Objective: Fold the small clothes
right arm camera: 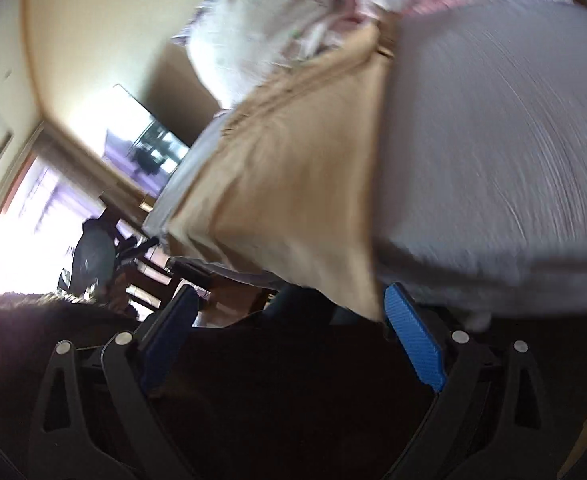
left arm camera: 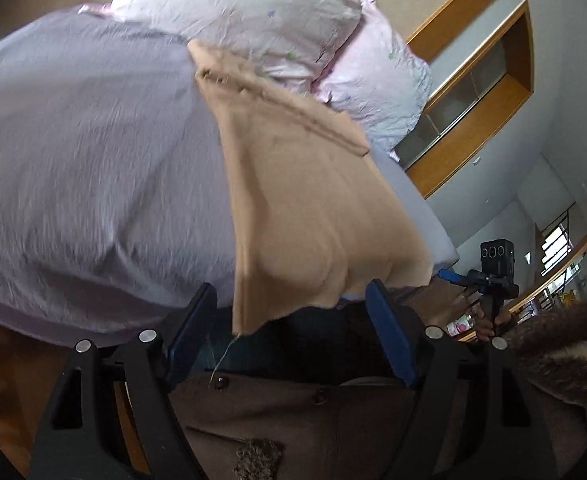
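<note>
A tan garment (left arm camera: 309, 200) lies spread on the lilac bed sheet (left arm camera: 93, 168), its near edge hanging over the bed's edge. My left gripper (left arm camera: 289, 312) is open, its blue pads (left arm camera: 389, 336) wide apart with the garment's lower corner hanging between them, not gripped. In the right wrist view the same tan garment (right arm camera: 293, 192) lies on the sheet (right arm camera: 493, 152). My right gripper (right arm camera: 293, 316) is open, and the garment's near corner hangs just beside its right pad (right arm camera: 413, 340). The right gripper also shows in the left wrist view (left arm camera: 493, 276).
Pink-white pillows (left arm camera: 253, 12) lie at the head of the bed. A wooden-framed window (left arm camera: 477, 92) is on the wall. The person's brown coat (left arm camera: 301, 424) is close below the left gripper. A bright window and dark furniture (right arm camera: 93, 248) show at the left.
</note>
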`<state>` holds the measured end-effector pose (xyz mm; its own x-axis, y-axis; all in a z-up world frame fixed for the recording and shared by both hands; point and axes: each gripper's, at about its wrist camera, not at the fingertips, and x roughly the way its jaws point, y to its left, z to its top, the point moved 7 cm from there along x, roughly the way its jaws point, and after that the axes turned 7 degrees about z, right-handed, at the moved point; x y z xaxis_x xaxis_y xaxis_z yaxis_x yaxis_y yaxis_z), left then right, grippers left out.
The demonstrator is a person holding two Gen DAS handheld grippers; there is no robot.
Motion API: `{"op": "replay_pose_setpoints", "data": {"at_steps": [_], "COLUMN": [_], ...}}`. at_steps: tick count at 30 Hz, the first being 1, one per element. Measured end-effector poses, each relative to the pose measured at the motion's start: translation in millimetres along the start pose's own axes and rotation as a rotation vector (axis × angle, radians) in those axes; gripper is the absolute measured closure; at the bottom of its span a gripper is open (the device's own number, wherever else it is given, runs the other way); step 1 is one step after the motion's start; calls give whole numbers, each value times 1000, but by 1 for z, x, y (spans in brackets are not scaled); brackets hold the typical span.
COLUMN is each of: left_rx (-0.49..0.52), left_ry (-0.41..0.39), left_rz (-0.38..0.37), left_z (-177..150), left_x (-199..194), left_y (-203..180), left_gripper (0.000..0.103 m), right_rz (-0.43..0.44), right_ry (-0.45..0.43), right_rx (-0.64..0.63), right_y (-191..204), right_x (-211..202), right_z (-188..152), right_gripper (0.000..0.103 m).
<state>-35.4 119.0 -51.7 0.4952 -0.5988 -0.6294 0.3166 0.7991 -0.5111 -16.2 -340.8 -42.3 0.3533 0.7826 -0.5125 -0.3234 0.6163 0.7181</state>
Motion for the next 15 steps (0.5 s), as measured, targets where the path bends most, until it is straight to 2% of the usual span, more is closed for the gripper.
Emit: {"op": "replay_pose_setpoints", "data": {"at_steps": [5,6,7,8,9,10,11,13,15], "left_rx": [-27,-42,-56,-73,-92,-117,-147,-209,-217], "left_ry": [60,62,64,69,75,87,92,74,25], "left_rz": [-19,-21,-26,-40,-65,-97,-125,-185,-236], "left_z": [-5,-3,-2,0,1,1,1,5,15], "left_x": [36,41,46,51,55,57,58,49,33], "left_y": [1,2,3,2,2,2,3,4,-4], "left_gripper": [26,26,28,38,48,74,98,99,99], "right_rz": [82,84,82,94,109,114,112,122,141], "right_ry": [-24,-16,-5,9,19,27,30,-3,-68], "right_rx": [85,82,77,72,64,50,28,-19,-68], "right_y": [-25,-25,-25,-24,-21,-18,-12,2,20], "right_x": [29,37,44,52,56,58,58,47,30], "right_z": [7,9,8,7,6,4,2,6,23], "right_gripper": [9,12,23,48,64,90,94,95,95]}}
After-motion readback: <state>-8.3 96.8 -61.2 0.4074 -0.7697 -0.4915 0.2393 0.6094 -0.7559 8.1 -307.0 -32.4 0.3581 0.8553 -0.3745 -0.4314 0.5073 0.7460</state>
